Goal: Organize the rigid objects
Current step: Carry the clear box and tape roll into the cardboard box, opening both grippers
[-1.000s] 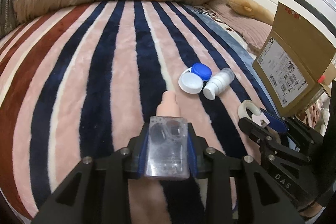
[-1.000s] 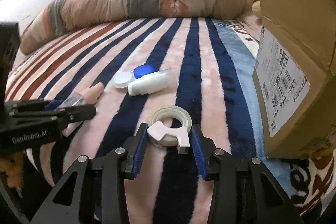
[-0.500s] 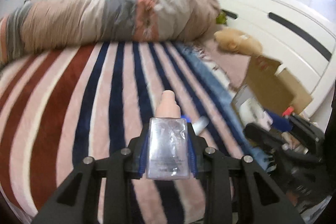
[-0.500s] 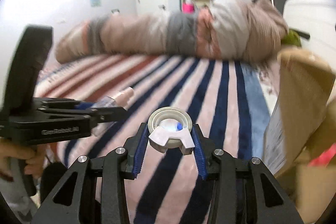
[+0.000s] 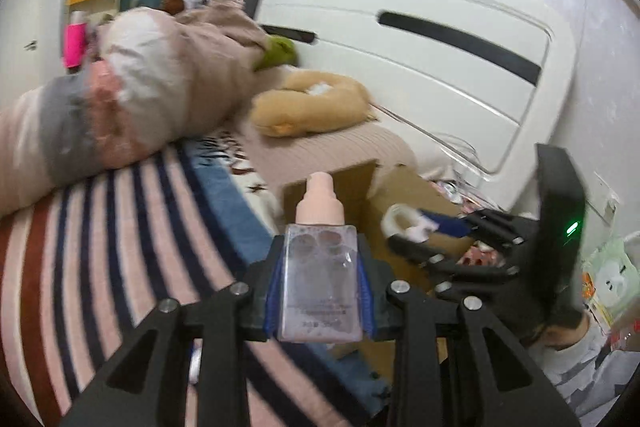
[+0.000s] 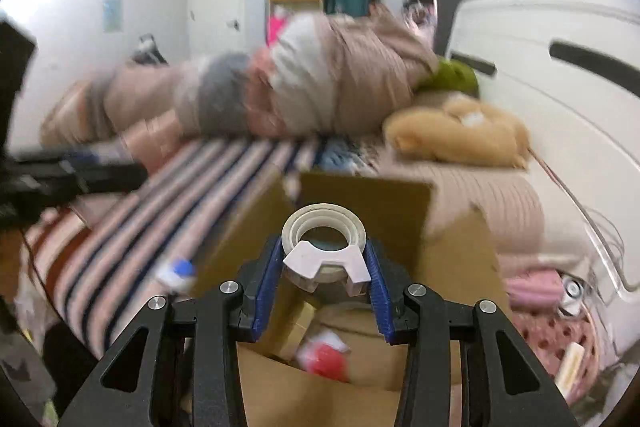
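Both hand-held grippers lifted off the striped bed and swung toward the cardboard box (image 6: 404, 343). Left hand-held gripper (image 5: 320, 283) is clamped on the clear bottle (image 5: 320, 279) with its peach cap, short of the box. Right hand-held gripper (image 6: 322, 267) is clamped on the tape dispenser (image 6: 324, 247), over the opening. Lower each inside before releasing; right first. Red item (image 6: 324, 359) already lies in the box; upright far flap (image 6: 368, 195) could snag. Plush toy (image 6: 456, 135) beyond, clear.
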Demonstrator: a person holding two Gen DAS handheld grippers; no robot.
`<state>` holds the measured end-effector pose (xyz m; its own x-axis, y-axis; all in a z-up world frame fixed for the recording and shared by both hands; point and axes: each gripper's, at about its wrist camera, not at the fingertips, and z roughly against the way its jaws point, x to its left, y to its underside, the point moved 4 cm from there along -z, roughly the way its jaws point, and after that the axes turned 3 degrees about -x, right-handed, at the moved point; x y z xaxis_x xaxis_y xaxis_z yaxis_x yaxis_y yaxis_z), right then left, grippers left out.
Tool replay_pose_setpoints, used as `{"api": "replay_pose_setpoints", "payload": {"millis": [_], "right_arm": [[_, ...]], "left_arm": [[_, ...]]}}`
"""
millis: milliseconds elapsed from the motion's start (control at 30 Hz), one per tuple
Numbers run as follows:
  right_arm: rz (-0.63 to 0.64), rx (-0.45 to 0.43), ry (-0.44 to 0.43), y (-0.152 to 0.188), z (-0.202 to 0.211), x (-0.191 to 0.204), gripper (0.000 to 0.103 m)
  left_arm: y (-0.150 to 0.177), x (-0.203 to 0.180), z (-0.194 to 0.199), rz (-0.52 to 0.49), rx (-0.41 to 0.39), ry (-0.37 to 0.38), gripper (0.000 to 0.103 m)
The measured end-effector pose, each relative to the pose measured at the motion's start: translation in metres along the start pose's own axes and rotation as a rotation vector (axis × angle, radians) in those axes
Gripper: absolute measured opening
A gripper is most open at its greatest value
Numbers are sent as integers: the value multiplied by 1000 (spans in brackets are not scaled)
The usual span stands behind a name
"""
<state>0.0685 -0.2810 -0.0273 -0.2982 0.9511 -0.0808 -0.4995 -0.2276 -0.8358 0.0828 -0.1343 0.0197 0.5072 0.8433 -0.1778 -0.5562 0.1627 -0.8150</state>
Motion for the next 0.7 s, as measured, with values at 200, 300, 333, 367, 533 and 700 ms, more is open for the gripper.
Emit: {"api": "replay_pose_setpoints", "payload": {"millis": [200, 300, 333, 367, 533, 700], "right_arm": [[-18, 65, 29, 24, -18, -27, 37], [-20, 61, 19, 25, -16, -32, 37], [-22, 58, 18, 27, -12, -31, 38], [-22, 56, 20, 26, -14, -32, 38], [-25, 50, 19, 28, -16, -32, 38], [-37, 44, 16, 27, -15, -34, 38]], "left_arm": [[-1, -33, -41, -41, 84, 22, 29], [0, -35, -49, -52, 106, 23, 29], [0, -37, -52, -57, 113, 22, 29], [1, -38, -53, -59, 117, 22, 29], [6, -39, -58, -65, 148, 23, 29], [14, -40, -72, -58, 205, 23, 29]]}}
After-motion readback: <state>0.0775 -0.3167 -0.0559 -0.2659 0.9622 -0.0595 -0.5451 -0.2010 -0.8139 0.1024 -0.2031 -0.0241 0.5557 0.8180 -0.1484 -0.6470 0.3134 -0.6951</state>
